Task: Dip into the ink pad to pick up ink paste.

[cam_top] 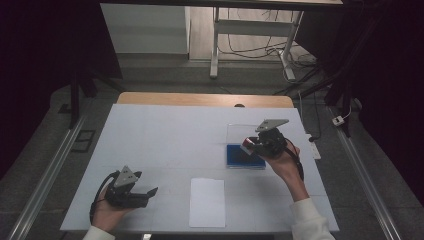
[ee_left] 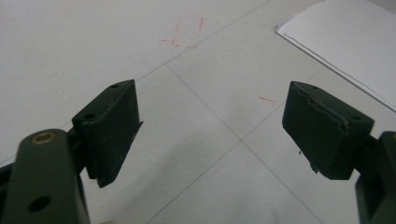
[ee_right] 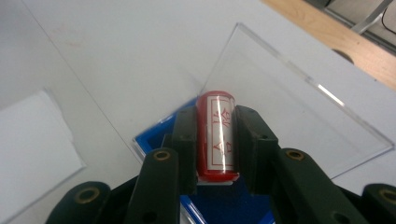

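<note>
White bench top [cam_top: 165, 135] carries a blue box [cam_top: 244, 156] near its right edge. Over it, the right claw [ee_right: 215, 140] clamps a red stamp [ee_right: 215, 137] between its pads (lettered face up). Near the front left corner, the left claw [ee_left: 210, 135] gapes wide, holding nothing.

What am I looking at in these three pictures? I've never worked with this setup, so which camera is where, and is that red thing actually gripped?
No robot here: a person holds a two-jaw tool in each hand. The high view looks down on the table; each gripper view rides on its own tool and looks along its black jaws.

The right gripper is shut on a red stamp with red characters on its face, held above a blue ink pad whose clear lid is folded open onto the table. The left gripper is open with nothing between its jaws, low over the table. A white sheet of paper lies between the hands, near the front edge.
</note>
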Action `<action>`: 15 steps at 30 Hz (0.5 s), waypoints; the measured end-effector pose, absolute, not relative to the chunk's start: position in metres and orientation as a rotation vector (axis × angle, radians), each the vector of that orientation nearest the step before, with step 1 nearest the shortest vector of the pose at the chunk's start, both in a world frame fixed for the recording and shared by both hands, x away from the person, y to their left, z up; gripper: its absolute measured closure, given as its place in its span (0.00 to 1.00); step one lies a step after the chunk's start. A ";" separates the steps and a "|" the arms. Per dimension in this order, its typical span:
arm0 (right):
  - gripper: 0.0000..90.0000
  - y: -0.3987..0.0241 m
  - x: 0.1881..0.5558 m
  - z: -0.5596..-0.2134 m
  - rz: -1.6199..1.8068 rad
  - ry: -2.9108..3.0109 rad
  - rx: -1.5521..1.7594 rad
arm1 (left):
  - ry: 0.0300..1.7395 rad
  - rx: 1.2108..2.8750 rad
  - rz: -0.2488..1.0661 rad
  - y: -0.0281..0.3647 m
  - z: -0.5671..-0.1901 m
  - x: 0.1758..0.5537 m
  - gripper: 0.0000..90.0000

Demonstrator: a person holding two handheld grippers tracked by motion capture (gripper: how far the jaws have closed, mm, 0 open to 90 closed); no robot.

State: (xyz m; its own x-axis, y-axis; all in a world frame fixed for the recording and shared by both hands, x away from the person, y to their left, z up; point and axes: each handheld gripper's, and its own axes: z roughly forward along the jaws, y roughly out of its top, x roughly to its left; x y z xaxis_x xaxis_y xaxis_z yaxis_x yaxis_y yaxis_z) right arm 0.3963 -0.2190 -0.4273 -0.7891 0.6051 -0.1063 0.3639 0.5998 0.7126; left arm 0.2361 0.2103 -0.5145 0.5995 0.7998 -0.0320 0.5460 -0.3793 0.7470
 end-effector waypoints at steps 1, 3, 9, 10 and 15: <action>0.78 -0.220 0.396 -0.425 1.012 2.486 0.791 | 1.060 2.083 0.436 0.210 -0.514 0.236 0.21; 0.78 -0.221 0.395 -0.422 1.020 2.485 0.792 | 1.061 2.083 0.438 0.210 -0.514 0.236 0.21; 0.78 -0.219 0.397 -0.425 1.007 2.497 0.795 | 1.061 2.085 0.437 0.210 -0.515 0.236 0.21; 0.78 -0.218 0.397 -0.427 0.998 2.505 0.790 | 1.062 2.086 0.437 0.210 -0.515 0.236 0.21; 0.78 -0.212 0.399 -0.433 0.964 2.526 0.788 | 1.060 2.088 0.436 0.210 -0.515 0.236 0.21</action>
State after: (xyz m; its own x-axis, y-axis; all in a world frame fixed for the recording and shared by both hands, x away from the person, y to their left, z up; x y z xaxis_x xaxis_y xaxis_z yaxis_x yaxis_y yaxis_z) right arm 0.3994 -0.2123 -0.4332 -0.7948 0.5985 -0.1004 0.3796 0.6193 0.6873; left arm 0.2363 0.2099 -0.5147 0.6003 0.7992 -0.0295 0.5469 -0.3833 0.7443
